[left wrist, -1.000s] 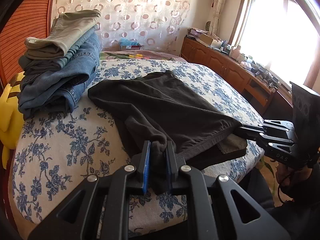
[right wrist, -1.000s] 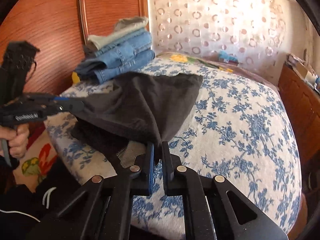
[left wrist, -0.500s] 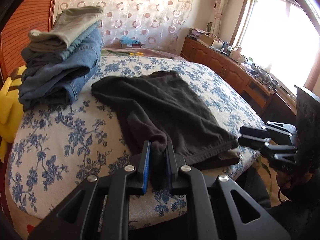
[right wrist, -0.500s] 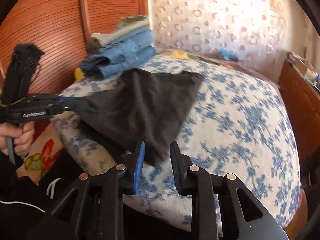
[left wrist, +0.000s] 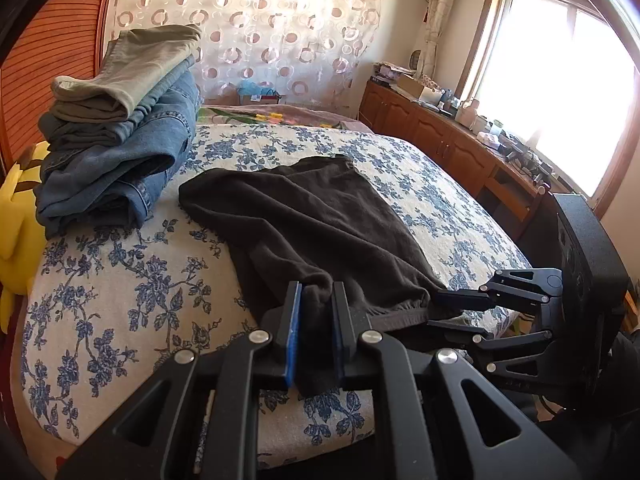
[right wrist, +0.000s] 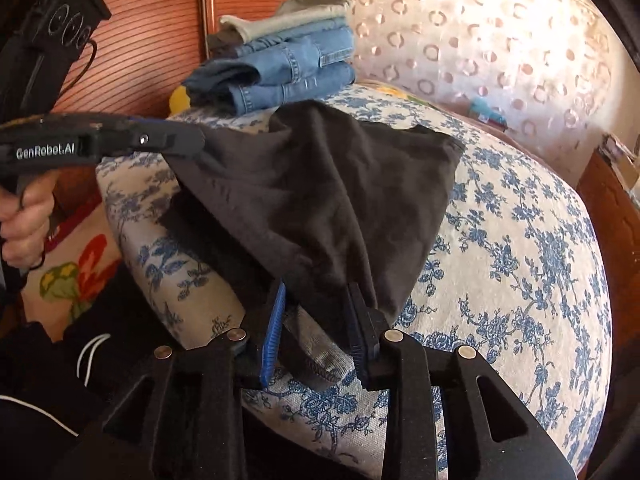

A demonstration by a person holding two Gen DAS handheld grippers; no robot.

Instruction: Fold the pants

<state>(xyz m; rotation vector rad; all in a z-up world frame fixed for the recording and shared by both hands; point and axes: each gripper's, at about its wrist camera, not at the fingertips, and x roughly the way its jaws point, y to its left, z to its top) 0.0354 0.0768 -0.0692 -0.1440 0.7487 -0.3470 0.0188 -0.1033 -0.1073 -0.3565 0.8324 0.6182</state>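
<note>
Left wrist: dark pants (left wrist: 312, 224) lie lengthwise up the bed (left wrist: 120, 300).

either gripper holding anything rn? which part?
Left gripper clamps the dark brown pants at their near edge. Right gripper is open around their corner, holding nothing.

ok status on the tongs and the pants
Left tongs shut on dark pants. Right tongs open around the pants' near corner. Folded stack sits apart.

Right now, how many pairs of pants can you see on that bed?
5, as far as I can tell: the dark pants spread mid-bed, and four folded in the pile by the headboard: khaki on top, three denim folds beneath. Folds may hide another.
</note>
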